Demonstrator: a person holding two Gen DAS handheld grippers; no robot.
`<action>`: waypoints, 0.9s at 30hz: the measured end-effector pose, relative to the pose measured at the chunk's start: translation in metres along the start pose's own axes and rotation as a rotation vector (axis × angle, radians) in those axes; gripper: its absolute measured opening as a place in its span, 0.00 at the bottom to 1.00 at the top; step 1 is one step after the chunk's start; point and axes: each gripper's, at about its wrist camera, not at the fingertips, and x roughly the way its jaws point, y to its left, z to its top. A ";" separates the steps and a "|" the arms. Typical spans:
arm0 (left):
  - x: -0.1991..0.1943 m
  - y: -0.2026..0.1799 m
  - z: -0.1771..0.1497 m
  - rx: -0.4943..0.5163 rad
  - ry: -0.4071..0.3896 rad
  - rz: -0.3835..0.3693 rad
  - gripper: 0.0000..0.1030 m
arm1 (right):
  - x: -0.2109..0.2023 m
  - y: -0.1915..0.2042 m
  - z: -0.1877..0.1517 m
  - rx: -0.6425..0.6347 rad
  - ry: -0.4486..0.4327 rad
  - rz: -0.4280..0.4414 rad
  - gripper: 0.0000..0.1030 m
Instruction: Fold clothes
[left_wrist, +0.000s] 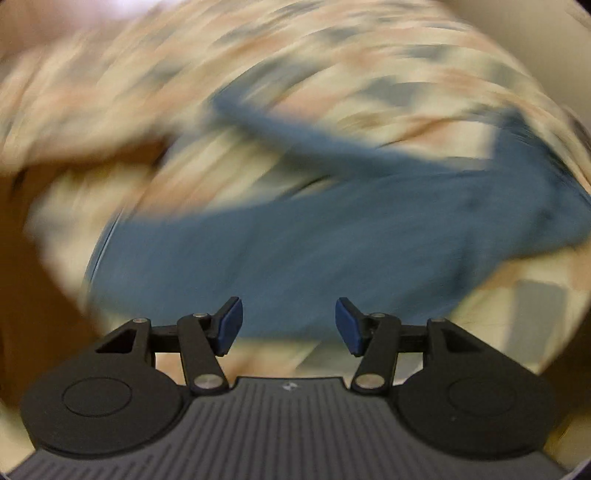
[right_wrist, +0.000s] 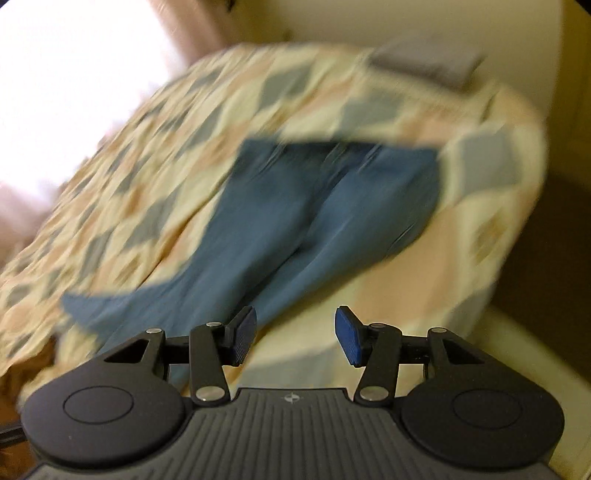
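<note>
Blue jeans (right_wrist: 314, 218) lie spread on a bed with a patterned cover (right_wrist: 147, 177), waistband at the far end and legs running toward the camera. In the left wrist view the jeans (left_wrist: 295, 258) fill the middle, heavily blurred. My left gripper (left_wrist: 289, 325) is open above the blue cloth, with nothing between its blue pads. My right gripper (right_wrist: 295, 334) is also open, hanging over the near end of the jeans and the bed cover, and its jaws hold nothing. Both pictures are smeared by motion.
The bed cover (left_wrist: 332, 74) has a cream, peach and grey-blue diamond pattern. A grey folded item (right_wrist: 424, 62) lies at the bed's far end. Dark floor (right_wrist: 546, 240) shows beside the bed on the right, and a bright window (right_wrist: 74, 92) is at the left.
</note>
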 end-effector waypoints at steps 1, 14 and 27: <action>0.004 0.019 -0.008 -0.036 -0.007 0.031 0.50 | 0.004 0.017 -0.012 -0.054 0.025 0.006 0.49; 0.096 0.054 -0.088 1.288 -0.258 0.465 0.70 | 0.093 0.187 -0.173 -1.589 -0.034 -0.185 0.71; 0.137 0.082 0.003 1.442 -0.294 0.480 0.10 | 0.171 0.183 -0.197 -2.173 -0.094 -0.046 0.03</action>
